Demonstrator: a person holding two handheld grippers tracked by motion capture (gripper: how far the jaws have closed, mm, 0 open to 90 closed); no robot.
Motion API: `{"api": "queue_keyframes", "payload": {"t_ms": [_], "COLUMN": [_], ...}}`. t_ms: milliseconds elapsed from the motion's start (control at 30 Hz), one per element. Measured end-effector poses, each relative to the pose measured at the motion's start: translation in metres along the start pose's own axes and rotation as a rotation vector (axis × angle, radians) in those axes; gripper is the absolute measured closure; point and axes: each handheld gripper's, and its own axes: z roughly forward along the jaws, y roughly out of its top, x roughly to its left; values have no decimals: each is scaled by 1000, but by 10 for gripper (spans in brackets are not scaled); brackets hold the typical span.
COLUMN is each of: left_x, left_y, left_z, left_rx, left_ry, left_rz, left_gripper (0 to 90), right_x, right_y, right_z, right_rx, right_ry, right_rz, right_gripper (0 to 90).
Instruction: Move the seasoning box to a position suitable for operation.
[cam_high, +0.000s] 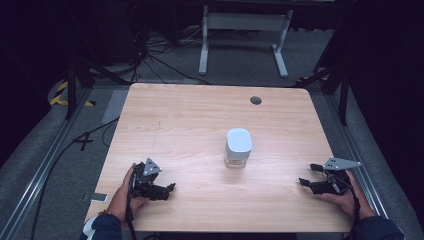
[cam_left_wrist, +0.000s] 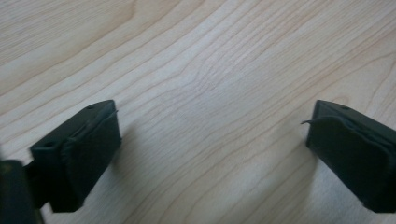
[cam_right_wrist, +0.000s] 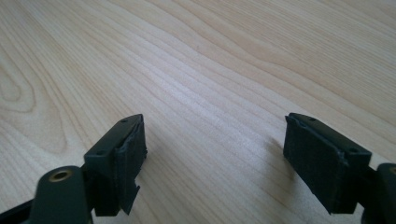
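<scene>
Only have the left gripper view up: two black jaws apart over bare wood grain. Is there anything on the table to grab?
Observer: Yes. In the high view a small clear jar with a white lid stands upright near the middle of the wooden table.
Operator: Where's the left gripper relative to it?
Observer: The left gripper sits near the table's front edge, left of the jar and well apart from it, jaws pointing right.
Operator: And the other one?
Observer: The right gripper is at the front right, jaws pointing left toward the middle; its own view shows them open over bare wood, nothing between them.
</scene>
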Motion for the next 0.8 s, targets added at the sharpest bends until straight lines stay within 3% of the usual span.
{"api": "queue_keyframes", "payload": {"t_ms": [200, 367, 433, 467, 533, 633, 700, 800], "left_x": [-2, -1, 2, 2, 5, 9, 9, 10], "left_y": [4, 4, 6, 6, 8, 14, 15, 18], "left_z": [5, 4, 5, 6, 7, 12, 14, 16], "left_rx": [-6, -3, 3, 2, 7, -1, -2, 1], "left_ry": [-16, -26, -45, -55, -79, -103, -106, -107], "left_rz": [16, 28, 58, 55, 81, 120, 120, 116], "left_gripper": [2, 3, 1, 0, 0, 0, 0, 0], "right_x": [1, -3, -7, -9, -12, -14, -14, -12], "right_y": [0, 3, 8, 11, 16, 24, 26, 38], "right_z": [-2, -4, -8, -10, -14, -18, -19, -20], "right_rx": [8, 22, -21, -54, -74, -86, -86, -101], "right_ry": [-15, -23, -8, -7, -5, -36, -38, -59], "right_rz": [3, 46, 88, 100, 127, 117, 117, 83], "right_gripper": [266, 322, 347, 357, 372, 452, 487, 627]}}
